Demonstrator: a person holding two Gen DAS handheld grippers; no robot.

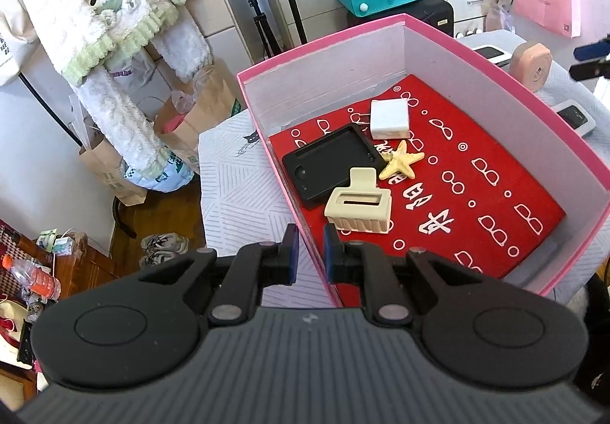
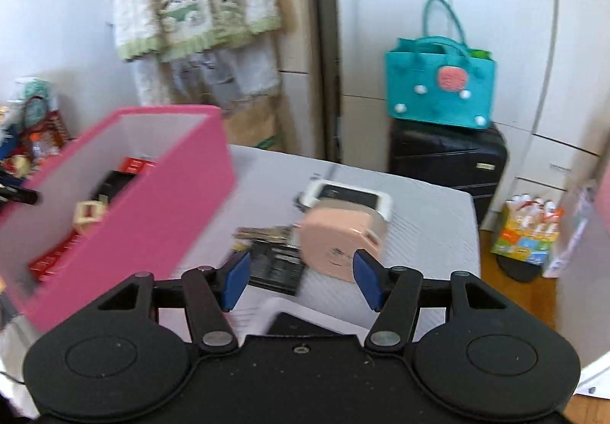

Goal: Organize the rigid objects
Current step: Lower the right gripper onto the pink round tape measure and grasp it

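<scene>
A pink box [image 1: 324, 39] lined with a red printed sheet [image 1: 495, 164] holds a white charger block [image 1: 389, 119], a black case [image 1: 329, 164], a starfish [image 1: 402, 161] and a cream hair claw [image 1: 358, 208]. My left gripper [image 1: 310, 252] is shut on the box's near left wall, one pad on each side. On the table to the right of the box [image 2: 152, 233], my right gripper [image 2: 301, 277] stands open with nothing between its pads. A peach round case [image 2: 339, 237] stands just beyond its right finger, and a black packet [image 2: 276, 265] lies ahead.
A white-framed device [image 2: 349, 197] lies behind the peach case and another white device [image 2: 301, 321] sits under the right gripper. A black suitcase [image 2: 446, 161] with a teal bag [image 2: 438, 92] stands past the table's far edge. Paper bags [image 1: 198, 107] stand on the floor at the left.
</scene>
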